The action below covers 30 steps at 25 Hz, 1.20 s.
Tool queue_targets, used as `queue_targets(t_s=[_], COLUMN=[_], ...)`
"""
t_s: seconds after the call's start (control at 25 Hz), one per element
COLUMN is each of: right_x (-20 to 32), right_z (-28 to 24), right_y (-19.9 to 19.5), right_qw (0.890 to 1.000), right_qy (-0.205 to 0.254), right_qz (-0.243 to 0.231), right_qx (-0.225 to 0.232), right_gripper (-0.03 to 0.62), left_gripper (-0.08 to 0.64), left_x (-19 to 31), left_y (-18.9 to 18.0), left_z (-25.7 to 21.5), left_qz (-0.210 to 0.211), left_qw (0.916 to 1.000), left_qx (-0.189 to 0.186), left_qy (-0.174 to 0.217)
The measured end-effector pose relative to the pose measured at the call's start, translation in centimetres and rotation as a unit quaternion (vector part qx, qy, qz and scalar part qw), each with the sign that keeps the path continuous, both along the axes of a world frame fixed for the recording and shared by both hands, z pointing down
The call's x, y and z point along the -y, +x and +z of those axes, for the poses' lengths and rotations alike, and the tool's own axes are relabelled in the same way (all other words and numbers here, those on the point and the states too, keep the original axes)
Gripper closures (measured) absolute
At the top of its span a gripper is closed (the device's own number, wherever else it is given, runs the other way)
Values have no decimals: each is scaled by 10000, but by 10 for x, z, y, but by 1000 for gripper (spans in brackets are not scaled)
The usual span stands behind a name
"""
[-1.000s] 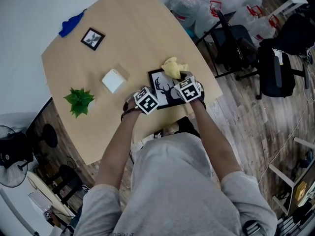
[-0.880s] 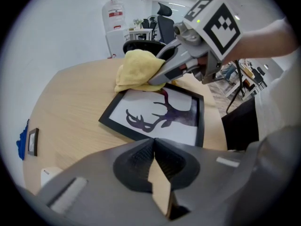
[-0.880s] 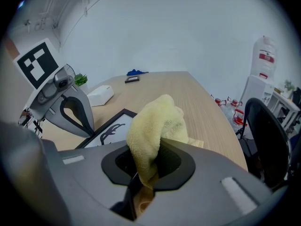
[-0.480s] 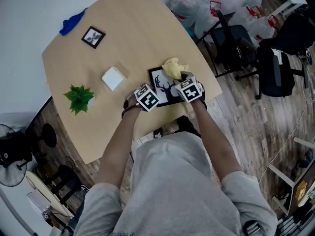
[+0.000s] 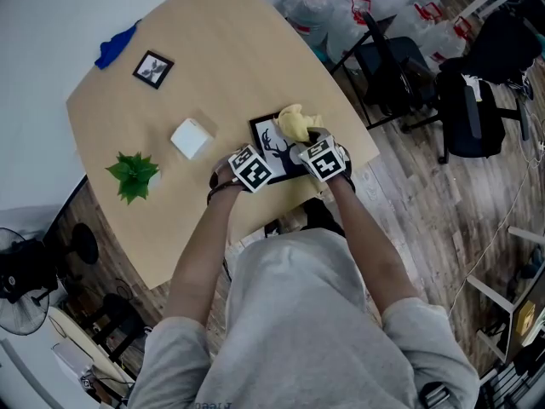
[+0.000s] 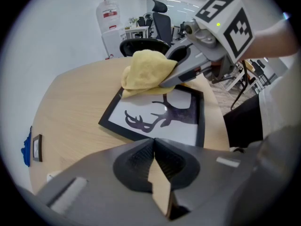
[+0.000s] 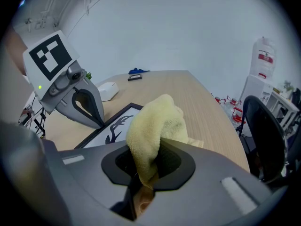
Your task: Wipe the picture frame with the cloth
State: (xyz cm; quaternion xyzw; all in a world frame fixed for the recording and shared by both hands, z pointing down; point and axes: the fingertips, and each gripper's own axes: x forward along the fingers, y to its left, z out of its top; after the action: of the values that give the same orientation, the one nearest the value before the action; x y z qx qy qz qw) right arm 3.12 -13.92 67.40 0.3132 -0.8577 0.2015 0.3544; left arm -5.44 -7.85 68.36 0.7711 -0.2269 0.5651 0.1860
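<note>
Wooden table point(image 5: 230, 41), yellow cloth point(image 5: 294, 122) in right gripper point(image 5: 309, 138) on picture frame point(image 5: 269, 141)

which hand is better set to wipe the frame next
Right: the right tongs are shut on the yellow cloth, held over the picture frame. The left tongs are shut on nothing, near the frame's edge.

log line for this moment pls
right tongs: shut on cloth | cloth: over frame far corner | left tongs: shut, empty, beside frame
</note>
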Motion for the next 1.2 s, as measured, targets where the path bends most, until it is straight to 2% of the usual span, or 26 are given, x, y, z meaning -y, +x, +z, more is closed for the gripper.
queue_targets(t_s=[1.2], right_x=[-66], right_z=[-3], right_y=[19], right_qw=[9996], right_qy=[77], right_qz=[-262], right_qx=[-114], right_gripper=[543], left_gripper=[506], left_x=[-1], left_y=[0], left_z=[-2], left_qz=[-14], left_qw=[9999], left_qx=[-88], left_qy=[54])
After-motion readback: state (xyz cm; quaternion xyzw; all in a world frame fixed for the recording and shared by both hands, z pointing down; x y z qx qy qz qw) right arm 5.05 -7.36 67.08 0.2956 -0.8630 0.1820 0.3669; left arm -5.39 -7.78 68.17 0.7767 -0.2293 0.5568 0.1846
